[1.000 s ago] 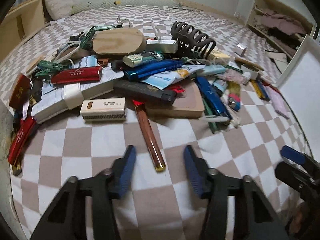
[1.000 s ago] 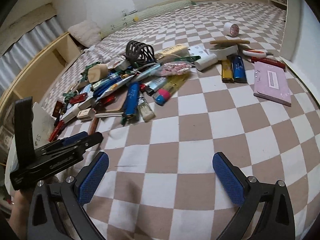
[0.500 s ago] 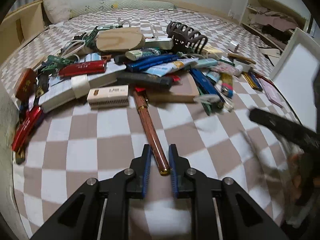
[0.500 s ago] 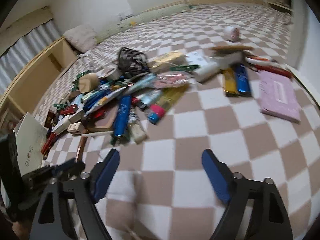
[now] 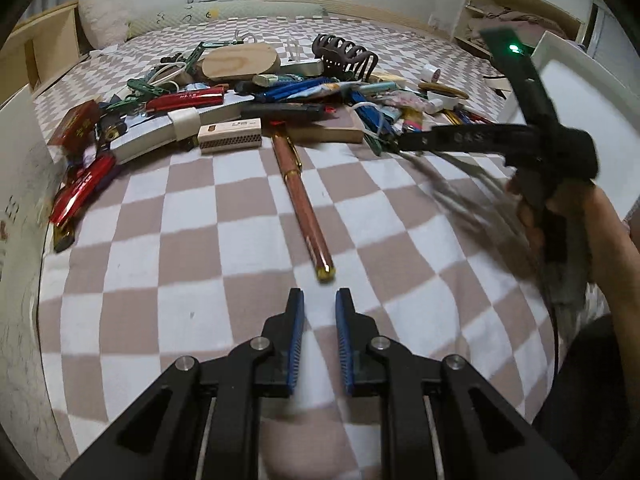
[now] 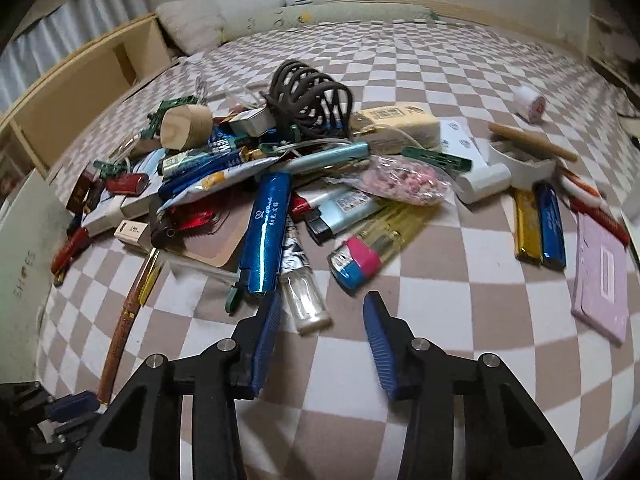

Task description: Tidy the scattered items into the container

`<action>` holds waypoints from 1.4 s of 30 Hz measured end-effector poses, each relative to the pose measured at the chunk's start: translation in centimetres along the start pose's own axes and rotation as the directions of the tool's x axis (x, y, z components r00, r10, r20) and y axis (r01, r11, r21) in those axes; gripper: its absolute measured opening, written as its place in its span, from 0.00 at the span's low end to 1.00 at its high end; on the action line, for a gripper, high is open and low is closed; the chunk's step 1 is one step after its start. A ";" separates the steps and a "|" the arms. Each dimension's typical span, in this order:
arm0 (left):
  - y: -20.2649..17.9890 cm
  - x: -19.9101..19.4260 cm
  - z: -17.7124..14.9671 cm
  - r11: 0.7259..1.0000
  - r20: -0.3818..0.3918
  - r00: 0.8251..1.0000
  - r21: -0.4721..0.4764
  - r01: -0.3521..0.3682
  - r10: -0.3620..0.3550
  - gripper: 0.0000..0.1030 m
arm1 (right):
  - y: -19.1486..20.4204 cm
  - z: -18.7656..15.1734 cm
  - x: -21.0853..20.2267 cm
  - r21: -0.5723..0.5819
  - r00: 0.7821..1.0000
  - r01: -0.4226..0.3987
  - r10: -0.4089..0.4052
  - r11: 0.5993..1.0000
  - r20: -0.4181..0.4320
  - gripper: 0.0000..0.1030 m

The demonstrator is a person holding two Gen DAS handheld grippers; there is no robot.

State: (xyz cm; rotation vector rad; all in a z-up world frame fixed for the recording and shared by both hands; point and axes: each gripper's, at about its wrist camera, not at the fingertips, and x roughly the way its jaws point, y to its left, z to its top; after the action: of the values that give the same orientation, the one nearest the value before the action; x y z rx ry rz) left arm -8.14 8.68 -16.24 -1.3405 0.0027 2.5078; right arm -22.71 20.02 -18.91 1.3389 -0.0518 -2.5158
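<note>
Left wrist view shows your left gripper (image 5: 319, 304) clenched on nothing, its narrow gap just short of the gold tip of the brown pen (image 5: 302, 200) on the checked blanket (image 5: 192, 240). With the jaws this tight you cannot take the pen; if you go forward so, the tips will only push it and roll it away.

In the right wrist view your right gripper (image 6: 320, 312) is closing, and no thing is between its pads. The small clear bottle (image 6: 306, 300) lies just before the left pad, beside the blue lighter (image 6: 266, 232). I judge that the jaws may close too early, or that one pad strikes the bottle and knocks it into the pile, where loose things can slide.

The scattered items (image 5: 260, 92) all lie on the blanket. A white box wall (image 6: 24, 256) stands at the left edge, and it is perhaps the container; another white box (image 5: 580, 120) stands at the right.

The left box wall reads "SHOES". The blue lighter and the red ones carry print, too small to read.
</note>
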 end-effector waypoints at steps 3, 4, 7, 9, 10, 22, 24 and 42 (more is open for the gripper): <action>0.2 -0.2 -0.3 1.000 0.007 1.000 -0.024 0.010 -0.010 0.16 | 0.0 0.3 0.4 -0.014 1.000 -0.012 0.012 1.000 -0.002 0.42; 0.1 -0.2 -0.2 1.000 0.009 1.000 -0.029 0.010 -0.009 0.16 | -0.1 0.3 0.4 -0.017 1.000 -0.023 0.023 1.000 -0.002 0.36; 0.2 0.1 0.4 0.999 0.010 1.000 -0.047 0.013 -0.013 0.16 | 0.0 0.1 0.4 -0.016 0.999 -0.054 0.054 0.998 0.003 0.22; 0.3 0.4 1.1 0.998 0.015 1.000 -0.056 0.018 -0.017 0.22 | 0.1 -0.2 0.1 -0.019 0.999 -0.053 0.053 0.998 0.006 0.21; 0.4 0.7 1.6 0.998 0.019 1.000 -0.063 0.022 -0.020 0.29 | 0.2 -0.5 0.0 -0.021 0.999 -0.050 0.050 0.999 0.005 0.21; -0.1 3.8 5.1 0.996 0.022 0.999 -0.083 -0.040 0.042 0.27 | 0.6 -4.1 -3.0 -0.003 0.997 -0.067 0.067 0.998 -0.033 0.19; -0.1 3.9 4.8 0.996 0.027 0.998 -0.082 -0.046 0.048 0.26 | 0.6 -4.8 -3.7 -0.005 0.997 -0.066 0.066 0.998 -0.047 0.19; 0.1 0.9 1.0 0.994 0.016 1.000 -0.109 0.002 0.000 0.10 | -0.4 -9.4 -7.9 0.101 0.997 -0.071 0.073 0.992 -0.022 0.19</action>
State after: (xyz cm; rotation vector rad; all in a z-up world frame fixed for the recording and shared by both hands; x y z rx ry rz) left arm -9.46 8.97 -16.36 -1.3617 -0.1398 2.5506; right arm -10.93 23.50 -17.94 1.3816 -0.2194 -2.4645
